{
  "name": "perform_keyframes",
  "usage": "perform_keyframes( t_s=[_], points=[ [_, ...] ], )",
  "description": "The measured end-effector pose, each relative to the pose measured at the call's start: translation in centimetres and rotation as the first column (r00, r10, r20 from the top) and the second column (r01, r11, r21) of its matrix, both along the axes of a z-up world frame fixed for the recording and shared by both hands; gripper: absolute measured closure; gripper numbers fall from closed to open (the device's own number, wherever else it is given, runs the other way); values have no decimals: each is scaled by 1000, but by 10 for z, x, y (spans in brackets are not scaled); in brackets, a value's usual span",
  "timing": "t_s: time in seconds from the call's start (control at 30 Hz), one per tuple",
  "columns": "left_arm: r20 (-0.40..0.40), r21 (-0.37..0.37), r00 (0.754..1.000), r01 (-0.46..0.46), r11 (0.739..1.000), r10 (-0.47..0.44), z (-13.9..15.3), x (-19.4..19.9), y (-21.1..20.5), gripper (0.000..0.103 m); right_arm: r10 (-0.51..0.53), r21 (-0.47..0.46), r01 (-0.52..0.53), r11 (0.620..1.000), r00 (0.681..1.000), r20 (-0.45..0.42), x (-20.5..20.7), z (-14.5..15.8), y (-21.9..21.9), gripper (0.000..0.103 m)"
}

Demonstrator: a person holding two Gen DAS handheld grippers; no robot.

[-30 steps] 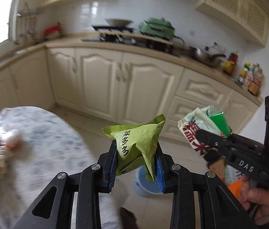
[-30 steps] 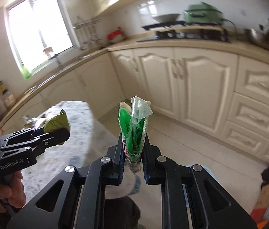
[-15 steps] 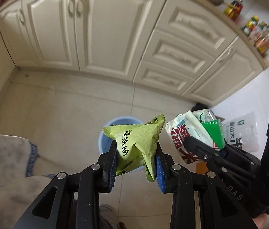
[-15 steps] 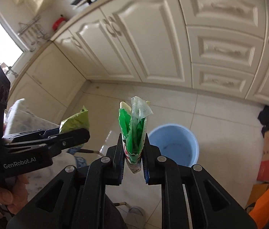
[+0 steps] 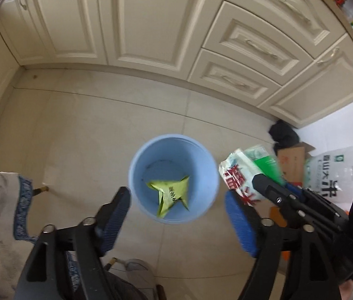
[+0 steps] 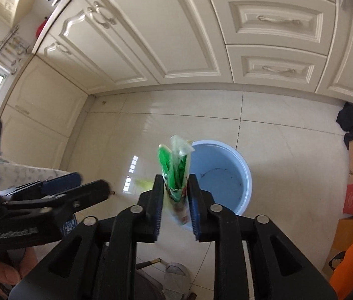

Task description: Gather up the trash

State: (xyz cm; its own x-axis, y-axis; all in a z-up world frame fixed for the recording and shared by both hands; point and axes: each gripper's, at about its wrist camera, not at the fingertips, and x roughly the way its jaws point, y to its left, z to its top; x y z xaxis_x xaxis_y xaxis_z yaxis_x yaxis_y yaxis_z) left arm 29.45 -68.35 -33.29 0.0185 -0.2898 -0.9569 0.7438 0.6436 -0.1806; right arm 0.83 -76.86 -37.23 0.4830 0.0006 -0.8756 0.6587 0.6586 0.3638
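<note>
Blue bin [image 5: 174,178] on tiled floor, in front of cream cabinets [image 5: 136,20].

Progress: yellow-green wrapper [image 5: 170,195] lies inside bin, one item judged deposited. Green-and-white packet [image 6: 176,172] not yet in; hangs over near rim of bin.

Left gripper [image 5: 176,215] above bin, jaws opening, nothing between them. Right gripper [image 6: 175,207] jaws opening, packet between pads; contact unclear.

Views: left wrist alone shows wrapper in bin; from right wrist, bin looks empty.
</note>
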Motion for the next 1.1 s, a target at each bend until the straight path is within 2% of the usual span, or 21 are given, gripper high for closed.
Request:
perform_keyframes(
  t_s=[0.07,0.1,0.13,0.2,0.23,0.37,0.5,0.67,0.73,0.8,0.83,0.93,1.0,1.1],
  points=[
    [37,8,999,-11,1000,11,4,6,0,17,-16,10,16,1000,1000,7,-2,-4,-3,60],
    [56,11,998,-18,1000,17,8,8,1,15,-26,8,26,1000,1000,7,-3,-6,-4,45],
    [71,12,997,-24,1000,23,12,8,2,14,-41,5,41,999,999,9,-5,-5,-4,25],
    [108,12,994,-30,999,29,21,11,5,11,-66,-2,66,998,997,25,-10,-2,-2,8],
    [130,11,991,-33,999,32,27,9,6,9,-77,-7,78,997,997,30,-12,0,-1,4],
    [187,-12,981,-57,998,58,53,7,15,7,-103,-21,103,994,995,19,-16,10,6,0],
    [216,-78,971,-84,993,99,87,-5,32,7,-105,-43,107,993,993,47,-18,36,21,0],
    [246,-185,957,-112,976,156,151,-45,100,7,-78,-89,87,992,992,100,-14,82,46,0],
    [255,-243,948,-125,962,188,176,-63,117,7,-60,-112,74,991,991,123,-10,103,59,0],
    [270,-298,937,-139,944,223,204,-89,159,6,-39,-133,59,989,988,148,-6,124,74,0],
    [278,-321,931,-141,937,235,218,-99,193,4,-26,-144,50,988,986,166,-3,135,84,0],
    [315,-383,902,-165,909,296,247,-113,259,3,42,-182,-3,983,977,210,9,169,118,0],
    [347,-412,872,-189,891,345,260,-120,307,3,86,-209,-35,977,967,241,19,191,144,0],
    [392,-452,815,-234,861,427,275,-133,361,2,155,-241,-86,967,947,283,33,219,182,0]
  ],
)
